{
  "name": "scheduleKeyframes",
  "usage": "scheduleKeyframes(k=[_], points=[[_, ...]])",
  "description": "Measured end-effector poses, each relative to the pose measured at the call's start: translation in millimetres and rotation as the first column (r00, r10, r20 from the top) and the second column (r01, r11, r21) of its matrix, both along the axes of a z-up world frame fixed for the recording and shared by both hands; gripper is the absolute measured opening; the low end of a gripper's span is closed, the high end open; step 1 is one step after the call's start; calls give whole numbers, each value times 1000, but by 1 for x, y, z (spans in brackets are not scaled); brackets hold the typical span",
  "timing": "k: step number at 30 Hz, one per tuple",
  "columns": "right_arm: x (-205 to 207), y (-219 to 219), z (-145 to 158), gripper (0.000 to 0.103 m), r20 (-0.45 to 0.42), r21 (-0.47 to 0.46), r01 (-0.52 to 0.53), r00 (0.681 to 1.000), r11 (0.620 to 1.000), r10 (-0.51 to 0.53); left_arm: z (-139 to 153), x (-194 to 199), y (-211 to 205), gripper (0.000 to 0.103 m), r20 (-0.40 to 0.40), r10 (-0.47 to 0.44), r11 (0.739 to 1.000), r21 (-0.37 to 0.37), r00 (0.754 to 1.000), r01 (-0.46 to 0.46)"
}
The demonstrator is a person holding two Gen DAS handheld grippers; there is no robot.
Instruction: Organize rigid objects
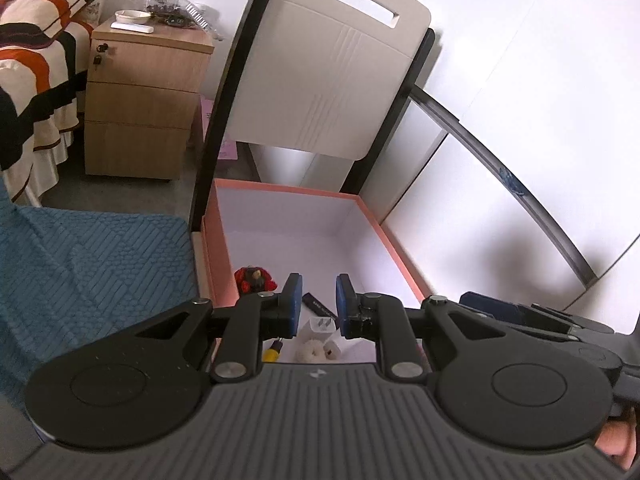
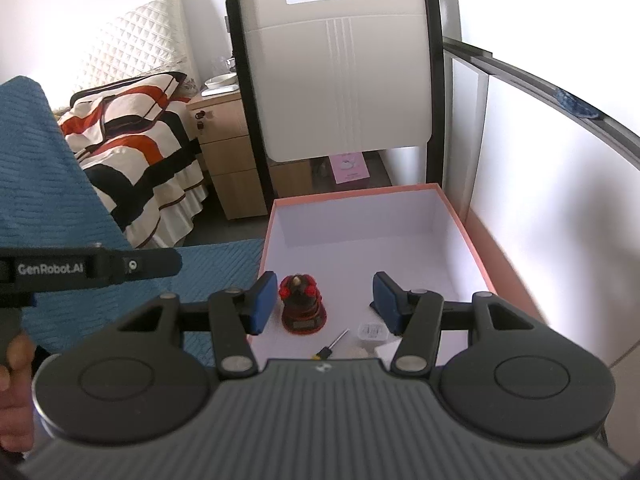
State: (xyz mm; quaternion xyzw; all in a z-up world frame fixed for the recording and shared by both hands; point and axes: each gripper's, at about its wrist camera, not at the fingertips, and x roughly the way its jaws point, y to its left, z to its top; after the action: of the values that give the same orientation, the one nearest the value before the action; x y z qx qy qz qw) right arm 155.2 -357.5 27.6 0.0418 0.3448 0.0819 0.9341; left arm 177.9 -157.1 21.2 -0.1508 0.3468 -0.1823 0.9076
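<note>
A pink-rimmed box (image 1: pixel 372 216) with a white inside (image 2: pixel 464 220) holds small things. In the left wrist view I see a red and black toy (image 1: pixel 254 279), a dark stick (image 1: pixel 319 305), a white plug (image 1: pixel 320 328), a yellow-handled screwdriver (image 1: pixel 273 350) and two pale lumps (image 1: pixel 310 352). The right wrist view shows the toy (image 2: pixel 302 304), the screwdriver (image 2: pixel 330 346) and a small clear case (image 2: pixel 372 330). My left gripper (image 1: pixel 318 300) is open and empty above the box's near end. My right gripper (image 2: pixel 325 302) is open wide and empty, with the toy between its fingers in view.
A white chair back (image 2: pixel 344 80) stands behind the box. A blue knit cloth (image 1: pixel 92 272) lies to the left. A wooden drawer cabinet (image 1: pixel 140 104) and a bed with a striped cover (image 2: pixel 132 136) are beyond. White panels (image 1: pixel 500 200) close the right side.
</note>
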Motion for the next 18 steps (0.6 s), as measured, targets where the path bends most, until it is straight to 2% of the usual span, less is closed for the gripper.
scheduleKeyframes(k=[1, 2, 5, 8, 17, 18], points=[[-4, 2, 0, 56, 0, 0, 2, 1000, 1000, -2, 0, -4, 3, 30, 1, 3, 1000, -2, 1000, -3], [-10, 5, 0, 56, 1, -1, 4, 1000, 1000, -4, 0, -9, 6, 31, 2, 6, 1000, 2, 1000, -6], [-22, 11, -2, 56, 1, 1, 9, 1000, 1000, -9, -2, -22, 11, 31, 7, 2, 1000, 23, 1000, -2], [-33, 15, -2, 56, 10, -1, 21, 1000, 1000, -21, -6, -32, 18, 33, 6, 16, 1000, 11, 1000, -16], [-59, 22, -17, 56, -1, -10, 47, 999, 999, -47, -19, -53, 24, 58, 10, 29, 999, 24, 1000, -29], [-60, 23, -19, 56, -5, -9, 47, 999, 999, -47, -20, -54, 25, 65, 11, 29, 999, 32, 1000, -30]])
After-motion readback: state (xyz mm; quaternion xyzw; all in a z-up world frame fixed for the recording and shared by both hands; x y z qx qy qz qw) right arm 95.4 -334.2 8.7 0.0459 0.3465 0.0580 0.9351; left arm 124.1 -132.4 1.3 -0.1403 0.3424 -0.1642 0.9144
